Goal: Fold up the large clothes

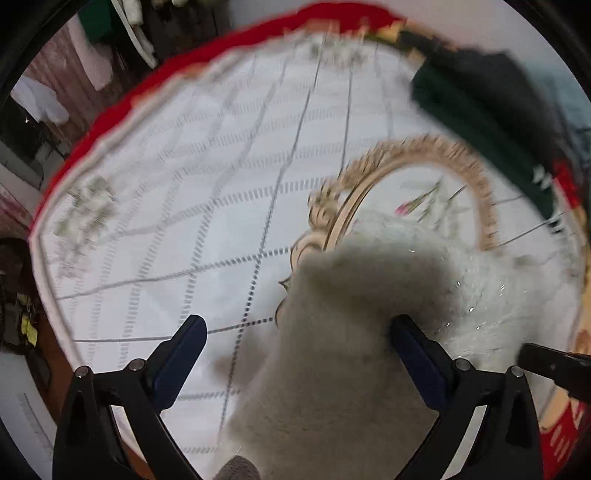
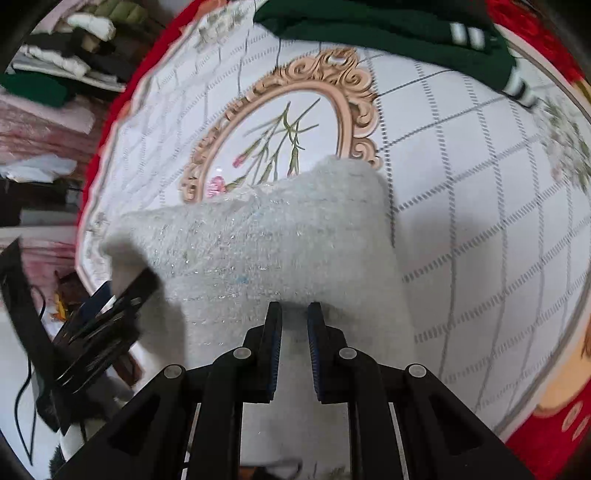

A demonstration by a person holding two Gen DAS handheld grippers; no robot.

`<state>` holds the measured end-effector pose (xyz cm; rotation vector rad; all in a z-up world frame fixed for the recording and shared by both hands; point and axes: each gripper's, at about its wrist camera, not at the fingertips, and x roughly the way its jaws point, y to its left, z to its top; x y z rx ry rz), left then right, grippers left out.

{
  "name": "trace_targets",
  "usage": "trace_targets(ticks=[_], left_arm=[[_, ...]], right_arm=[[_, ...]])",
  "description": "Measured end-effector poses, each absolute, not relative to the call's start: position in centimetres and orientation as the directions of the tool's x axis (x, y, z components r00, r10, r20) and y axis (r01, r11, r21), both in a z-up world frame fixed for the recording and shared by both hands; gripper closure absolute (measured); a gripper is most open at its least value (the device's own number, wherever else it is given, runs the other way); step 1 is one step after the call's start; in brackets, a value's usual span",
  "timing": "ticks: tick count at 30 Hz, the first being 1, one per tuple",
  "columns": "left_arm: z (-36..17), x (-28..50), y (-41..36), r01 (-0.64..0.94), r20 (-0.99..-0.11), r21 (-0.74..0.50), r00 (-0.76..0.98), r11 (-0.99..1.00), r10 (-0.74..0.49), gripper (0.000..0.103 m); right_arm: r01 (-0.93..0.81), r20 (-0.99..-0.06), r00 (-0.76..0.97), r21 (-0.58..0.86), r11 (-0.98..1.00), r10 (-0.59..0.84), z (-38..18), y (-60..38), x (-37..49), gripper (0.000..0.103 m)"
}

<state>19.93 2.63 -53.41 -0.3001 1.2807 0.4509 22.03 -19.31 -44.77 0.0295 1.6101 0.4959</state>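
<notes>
A fuzzy white garment [image 2: 280,236] with glittery threads lies on a white patterned cloth [image 2: 480,184]. My right gripper [image 2: 294,314] is shut on the near edge of the white garment, fingers nearly together with fabric between them. In the left wrist view the same white garment [image 1: 362,332] drapes between my spread fingers. My left gripper [image 1: 295,332] is open, its right finger [image 1: 410,343] touching the garment. The left gripper also shows in the right wrist view [image 2: 110,314] at the garment's left corner.
A dark green garment with white stripes [image 2: 388,29] lies at the far side of the cloth, also in the left wrist view [image 1: 491,110]. A red carpet edge [image 1: 110,110] borders the cloth. Piled clothes [image 2: 66,55] sit at the left.
</notes>
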Motion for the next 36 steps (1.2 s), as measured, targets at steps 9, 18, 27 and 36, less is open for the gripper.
trace_targets(ticks=[9, 18, 27, 36], left_arm=[[-53.8, 19.5, 4.2, -0.515, -0.965, -0.070, 0.252, 0.854, 0.073, 0.000], [-48.9, 12.2, 2.0, -0.571, -0.957, -0.098, 0.278, 0.815, 0.080, 0.000], [-56.1, 8.7, 2.5, -0.644, -0.979, -0.144, 0.206, 0.752, -0.011, 0.000], [-51.5, 7.3, 3.5, -0.684, -0.964, -0.138, 0.260, 0.716, 0.063, 0.000]], right_arm=[[-0.202, -0.930, -0.152, 0.360, 0.911, 0.334, -47.1, -18.9, 24.5, 0.088], [-0.227, -0.828, -0.203, 0.558, 0.798, 0.522, -47.3, -27.6, 23.8, 0.016], [-0.059, -0.474, -0.410, 0.867, 0.496, 0.780, -57.7, -24.5, 23.6, 0.016], [0.013, -0.546, -0.217, 0.828, 0.561, 0.810, -53.1, -25.3, 21.0, 0.048]])
